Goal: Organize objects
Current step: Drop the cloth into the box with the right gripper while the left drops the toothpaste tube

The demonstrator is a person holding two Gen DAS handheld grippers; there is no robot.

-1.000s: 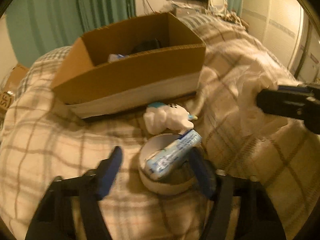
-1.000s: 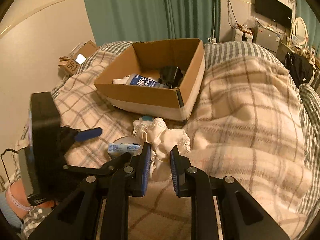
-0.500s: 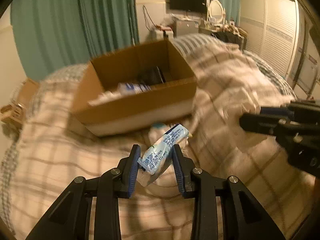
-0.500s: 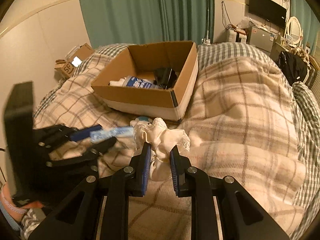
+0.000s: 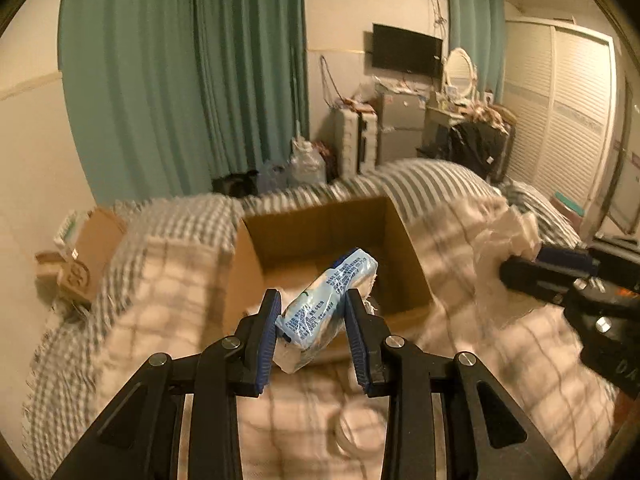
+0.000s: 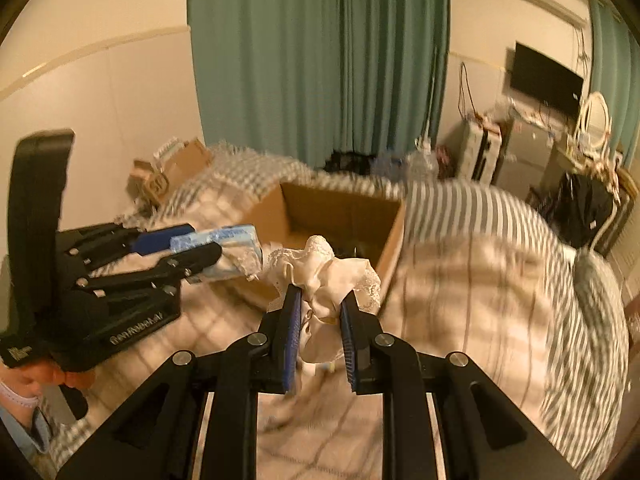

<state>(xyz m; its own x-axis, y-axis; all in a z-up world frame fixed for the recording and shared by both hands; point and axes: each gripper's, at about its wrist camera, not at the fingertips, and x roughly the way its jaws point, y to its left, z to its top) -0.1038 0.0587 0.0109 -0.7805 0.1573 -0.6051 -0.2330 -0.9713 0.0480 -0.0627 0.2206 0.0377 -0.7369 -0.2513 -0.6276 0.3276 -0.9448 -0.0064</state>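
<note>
My left gripper [image 5: 312,304] is shut on a light blue plastic packet [image 5: 328,296] and holds it in the air in front of the open cardboard box [image 5: 248,272] on the bed. It also shows in the right wrist view [image 6: 196,246], with the packet [image 6: 224,240] near the box's [image 6: 392,240] left corner. My right gripper [image 6: 319,308] is shut on a crumpled white lace cloth [image 6: 328,276], lifted just before the box. In the left wrist view the right gripper [image 5: 544,268] and the cloth [image 5: 500,248] are at the right.
The bed has a plaid blanket [image 6: 480,288] and a striped cover [image 5: 432,176]. A white round container [image 5: 360,428] lies on the blanket below my left gripper. A small carton [image 5: 80,264] sits at the bed's left. Curtains [image 5: 192,80] and furniture stand behind.
My left gripper closed on the packet, lifted it off the white container and carried it up toward the box. My right gripper rose with the cloth toward the box.
</note>
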